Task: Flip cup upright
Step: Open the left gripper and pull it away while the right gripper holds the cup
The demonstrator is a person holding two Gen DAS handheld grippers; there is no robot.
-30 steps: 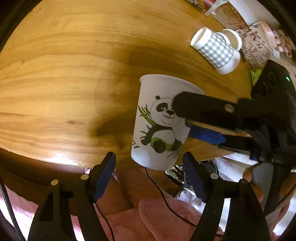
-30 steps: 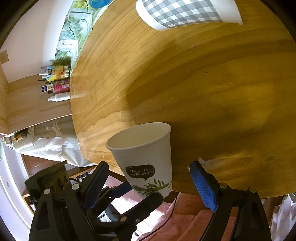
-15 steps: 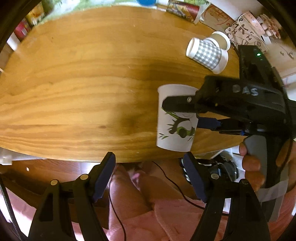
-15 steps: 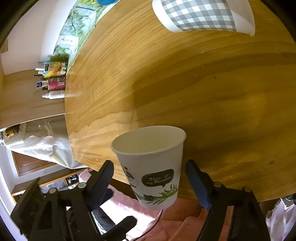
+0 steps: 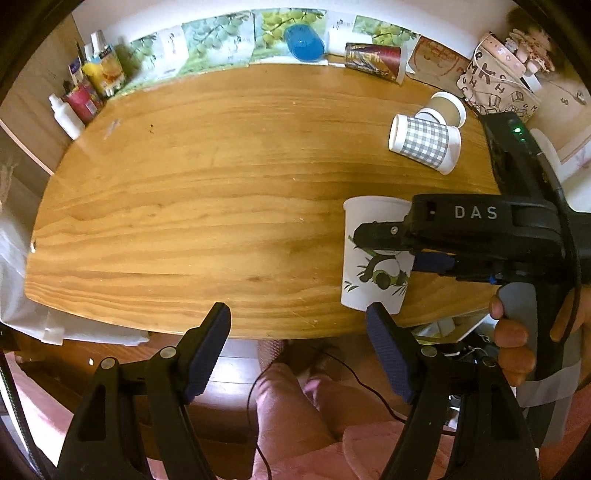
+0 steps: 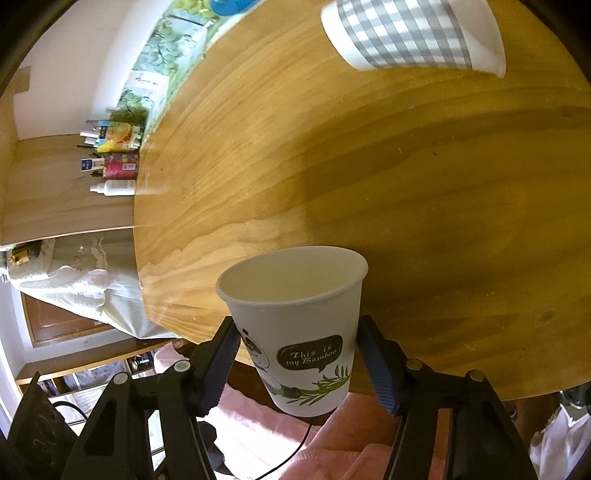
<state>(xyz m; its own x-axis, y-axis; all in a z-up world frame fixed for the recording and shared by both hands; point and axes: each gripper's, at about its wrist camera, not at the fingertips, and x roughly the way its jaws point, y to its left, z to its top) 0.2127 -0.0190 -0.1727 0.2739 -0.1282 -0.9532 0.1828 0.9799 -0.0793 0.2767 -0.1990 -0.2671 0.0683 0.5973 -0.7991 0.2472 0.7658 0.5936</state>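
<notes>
A white paper cup with a panda print (image 5: 373, 258) stands upright, mouth up, near the front edge of the wooden table (image 5: 221, 184). My right gripper (image 6: 299, 354) is shut on the panda cup (image 6: 295, 325), one blue pad on each side of its wall. In the left wrist view the right gripper (image 5: 384, 236) reaches in from the right around the cup. My left gripper (image 5: 299, 336) is open and empty, back at the table's front edge, left of the cup.
A grey checked cup (image 5: 424, 144) lies on its side at the back right, also in the right wrist view (image 6: 410, 33), with another white cup (image 5: 447, 107) behind it. A red cup (image 5: 373, 61) lies at the far edge. Bottles (image 5: 85, 92) stand at the far left.
My left gripper has pulled back and away from the panda cup. My right gripper has closed its fingers onto the cup, which stays upright.
</notes>
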